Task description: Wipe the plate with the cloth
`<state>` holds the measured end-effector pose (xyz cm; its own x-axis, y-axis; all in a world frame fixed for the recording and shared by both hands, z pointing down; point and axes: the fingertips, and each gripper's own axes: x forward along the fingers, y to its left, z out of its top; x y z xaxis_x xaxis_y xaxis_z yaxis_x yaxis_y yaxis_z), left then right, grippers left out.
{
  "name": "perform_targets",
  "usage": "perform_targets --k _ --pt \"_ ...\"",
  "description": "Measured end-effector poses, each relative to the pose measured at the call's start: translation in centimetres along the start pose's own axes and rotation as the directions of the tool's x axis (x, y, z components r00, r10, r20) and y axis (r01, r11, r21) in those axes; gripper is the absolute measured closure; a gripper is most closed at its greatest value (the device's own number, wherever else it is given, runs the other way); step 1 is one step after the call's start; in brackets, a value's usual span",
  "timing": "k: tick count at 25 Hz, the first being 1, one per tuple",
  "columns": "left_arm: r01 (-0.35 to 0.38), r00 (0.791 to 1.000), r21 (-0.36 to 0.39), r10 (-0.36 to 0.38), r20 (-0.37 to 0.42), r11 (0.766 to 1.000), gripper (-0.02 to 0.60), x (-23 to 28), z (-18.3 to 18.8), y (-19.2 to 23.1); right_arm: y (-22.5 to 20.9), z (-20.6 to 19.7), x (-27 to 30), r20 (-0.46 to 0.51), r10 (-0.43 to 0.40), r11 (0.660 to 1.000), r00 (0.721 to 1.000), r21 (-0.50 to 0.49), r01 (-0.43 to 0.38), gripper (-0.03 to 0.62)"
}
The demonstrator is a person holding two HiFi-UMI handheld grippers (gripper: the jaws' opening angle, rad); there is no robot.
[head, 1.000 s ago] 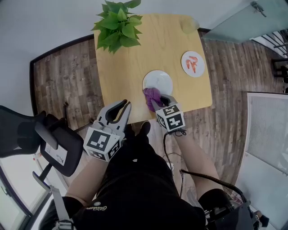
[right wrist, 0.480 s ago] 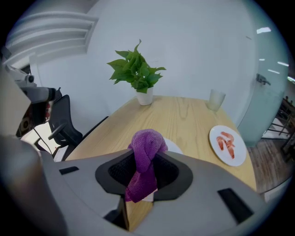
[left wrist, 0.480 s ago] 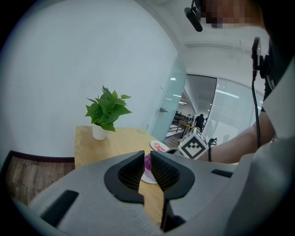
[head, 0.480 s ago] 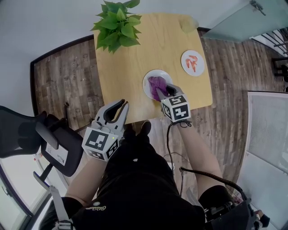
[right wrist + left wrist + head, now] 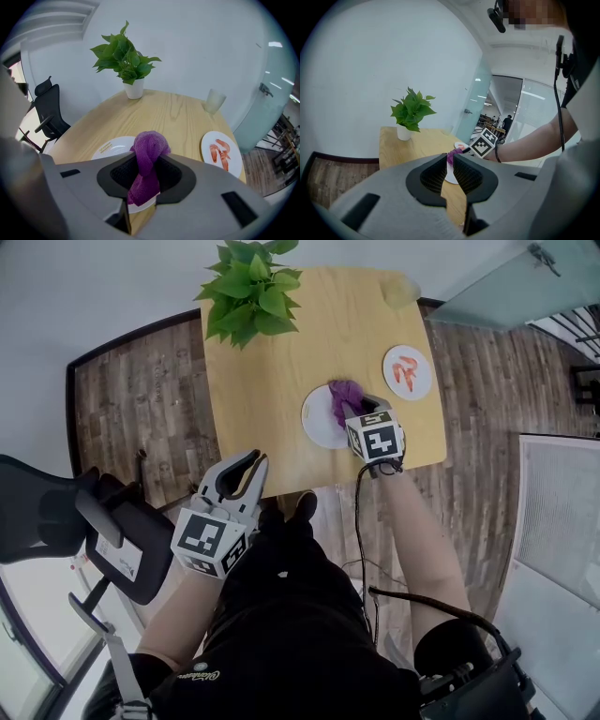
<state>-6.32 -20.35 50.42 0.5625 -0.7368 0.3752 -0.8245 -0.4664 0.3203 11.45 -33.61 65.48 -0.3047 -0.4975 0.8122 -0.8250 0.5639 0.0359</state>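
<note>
A white plate [image 5: 320, 418] lies near the front edge of the round wooden table [image 5: 272, 390]. My right gripper [image 5: 353, 407] is shut on a purple cloth [image 5: 346, 395], which it holds at the plate's right rim. In the right gripper view the purple cloth [image 5: 147, 157] bunches up between the jaws, with the plate [image 5: 112, 147] just left of it. My left gripper [image 5: 246, 470] hangs off the table's front edge, jaws nearly together with nothing between them; in its own view the left gripper [image 5: 451, 166] looks toward the plate [image 5: 452, 176].
A second white plate with shrimp [image 5: 410, 371] lies at the table's right. A potted green plant [image 5: 251, 287] stands at the back left and a pale cup [image 5: 398, 292] at the back right. A black office chair [image 5: 94, 521] stands on the wood floor at left.
My right gripper has carried the cloth from the plate's front edge across the plate to its right rim. The left gripper has barely moved.
</note>
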Motion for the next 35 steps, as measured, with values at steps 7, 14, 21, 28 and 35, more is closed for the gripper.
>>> perform_targets --k 7,14,21,28,35 --pt "0.018 1.0 -0.007 -0.018 0.003 1.0 0.541 0.8 0.1 -0.5 1.6 -1.1 -1.3 0.0 0.045 0.999 0.999 0.015 -0.045 0.5" --pt "0.036 0.999 -0.001 -0.036 0.003 0.999 0.541 1.7 0.4 -1.1 5.4 -4.2 -3.9 -0.031 0.138 0.99 0.99 -0.005 -0.138 0.5" --pt "0.051 0.999 0.0 -0.051 -0.002 0.999 0.541 2.4 0.5 -1.5 7.9 -7.2 -4.8 -0.076 0.196 0.98 0.978 -0.012 -0.197 0.5" --pt "0.042 0.999 -0.006 -0.042 -0.008 0.999 0.541 2.6 0.4 -1.3 4.8 -4.2 -5.1 -0.003 0.153 0.988 0.988 0.005 -0.153 0.5" --pt "0.025 1.0 -0.007 -0.026 -0.01 1.0 0.541 2.5 0.3 -0.9 -1.6 -0.4 -2.0 -0.011 0.02 1.0 1.0 -0.019 -0.02 0.5"
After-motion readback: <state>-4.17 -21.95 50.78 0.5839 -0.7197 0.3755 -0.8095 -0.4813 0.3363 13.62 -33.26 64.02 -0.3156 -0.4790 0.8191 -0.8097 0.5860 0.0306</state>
